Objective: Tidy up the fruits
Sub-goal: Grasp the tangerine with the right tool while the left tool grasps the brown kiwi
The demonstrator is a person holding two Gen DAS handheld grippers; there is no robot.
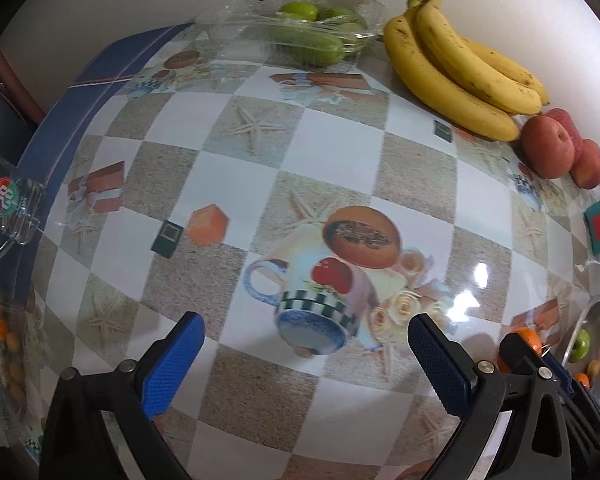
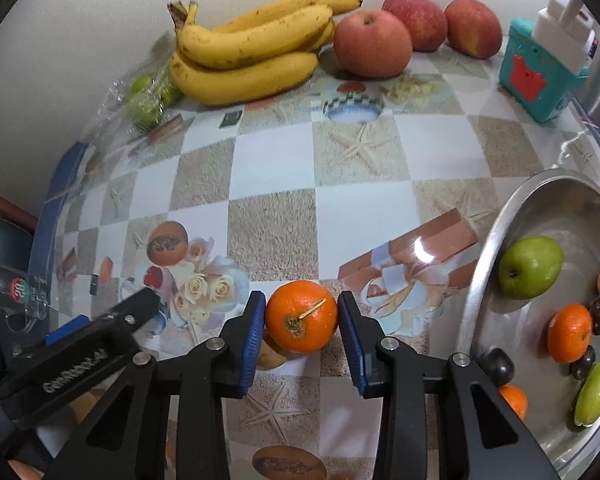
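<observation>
An orange (image 2: 302,316) with a short stem sits between the blue pads of my right gripper (image 2: 302,300); both pads touch its sides, so the gripper is shut on it just over the tablecloth. A small tan fruit (image 2: 271,356) peeks out beneath it. To the right stands a steel bowl (image 2: 484,260) holding a green apple (image 2: 530,266), another orange (image 2: 570,332), a green fruit and some dark small fruits. My left gripper (image 1: 306,322) hangs open above the printed tablecloth with nothing between its fingers. The right gripper's orange (image 1: 526,338) shows at the right edge of the left wrist view.
Against the back wall lie a bunch of bananas (image 2: 248,52) and three red apples (image 2: 372,42). A clear plastic box of green fruits (image 1: 312,32) sits at the far left corner. A teal toy (image 2: 540,72) stands at the back right, and a small glass (image 2: 20,292) at the table's left edge.
</observation>
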